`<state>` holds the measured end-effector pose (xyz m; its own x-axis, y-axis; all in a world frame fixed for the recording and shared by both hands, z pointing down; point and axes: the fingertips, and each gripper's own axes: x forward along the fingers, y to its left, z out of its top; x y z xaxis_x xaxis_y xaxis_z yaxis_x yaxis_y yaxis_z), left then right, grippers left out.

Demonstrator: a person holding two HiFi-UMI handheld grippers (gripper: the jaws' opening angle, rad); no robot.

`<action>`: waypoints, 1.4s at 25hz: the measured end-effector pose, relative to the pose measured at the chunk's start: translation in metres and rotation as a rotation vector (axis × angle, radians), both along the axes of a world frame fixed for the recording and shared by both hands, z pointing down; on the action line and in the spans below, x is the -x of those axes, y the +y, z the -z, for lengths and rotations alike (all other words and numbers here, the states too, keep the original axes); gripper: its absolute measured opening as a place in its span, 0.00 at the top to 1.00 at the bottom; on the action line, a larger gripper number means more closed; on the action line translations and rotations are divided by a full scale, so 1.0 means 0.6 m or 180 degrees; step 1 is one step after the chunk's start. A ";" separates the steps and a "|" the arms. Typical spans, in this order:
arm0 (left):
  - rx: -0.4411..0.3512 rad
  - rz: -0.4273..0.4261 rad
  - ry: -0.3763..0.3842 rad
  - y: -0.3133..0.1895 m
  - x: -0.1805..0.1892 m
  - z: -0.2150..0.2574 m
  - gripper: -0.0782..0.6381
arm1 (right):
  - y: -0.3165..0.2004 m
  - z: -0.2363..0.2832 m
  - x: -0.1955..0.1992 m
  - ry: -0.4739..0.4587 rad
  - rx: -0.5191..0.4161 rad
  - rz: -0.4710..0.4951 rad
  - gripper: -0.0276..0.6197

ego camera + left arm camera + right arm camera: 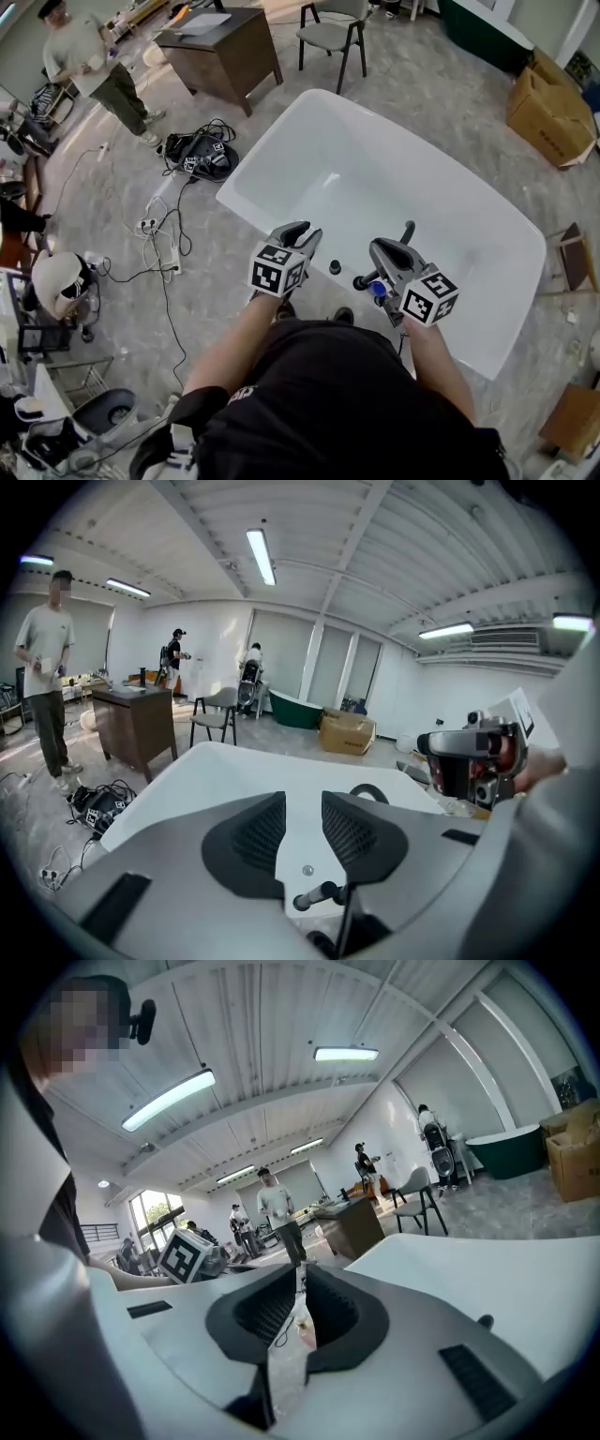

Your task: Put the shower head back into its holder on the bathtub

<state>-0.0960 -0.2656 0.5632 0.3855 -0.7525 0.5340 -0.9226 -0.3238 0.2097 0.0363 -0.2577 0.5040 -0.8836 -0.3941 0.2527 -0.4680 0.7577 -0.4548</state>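
Observation:
The white bathtub lies below me, and both grippers hover over its near rim. On that rim stand black fittings: a small knob, a short lever and an upright black rod; I cannot tell which of them is the shower head. My left gripper is open with nothing between its pads; in its own view a black lever and a curved black spout show beyond the jaws. My right gripper shows only a narrow slit between its pads, with nothing in it.
A person stands at the far left by a dark wooden desk and a chair. Cables and power strips sprawl on the floor left of the tub. Cardboard boxes sit at the right.

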 end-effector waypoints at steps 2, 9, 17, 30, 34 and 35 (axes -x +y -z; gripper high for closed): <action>-0.0097 0.0073 -0.0027 0.003 0.028 0.031 0.72 | -0.003 0.015 0.013 -0.0076 -0.0053 -0.0030 0.87; -0.0439 0.0316 -0.0111 0.028 0.149 0.137 0.75 | -0.004 0.061 0.088 0.0046 -0.0313 0.0066 0.94; -0.0749 0.0712 -0.0272 0.068 0.296 0.209 0.78 | -0.024 0.140 0.124 0.0067 -0.0734 -0.0011 0.94; -0.0877 0.0923 -0.0262 0.065 0.365 0.241 0.80 | -0.024 0.194 0.167 0.0058 -0.1032 0.0046 0.94; -0.0892 0.0875 -0.0279 0.058 0.356 0.241 0.80 | -0.022 0.182 0.166 -0.0008 -0.0988 0.0047 0.94; -0.0895 0.0863 -0.0286 0.057 0.354 0.242 0.80 | -0.023 0.182 0.165 -0.0022 -0.0974 0.0034 0.94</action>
<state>-0.3084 -0.2316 0.4177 0.1139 -0.9422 0.3152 -0.9931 -0.0992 0.0621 -0.0627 -0.2712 0.3948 -0.8894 -0.4417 0.1177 -0.4570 0.8648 -0.2080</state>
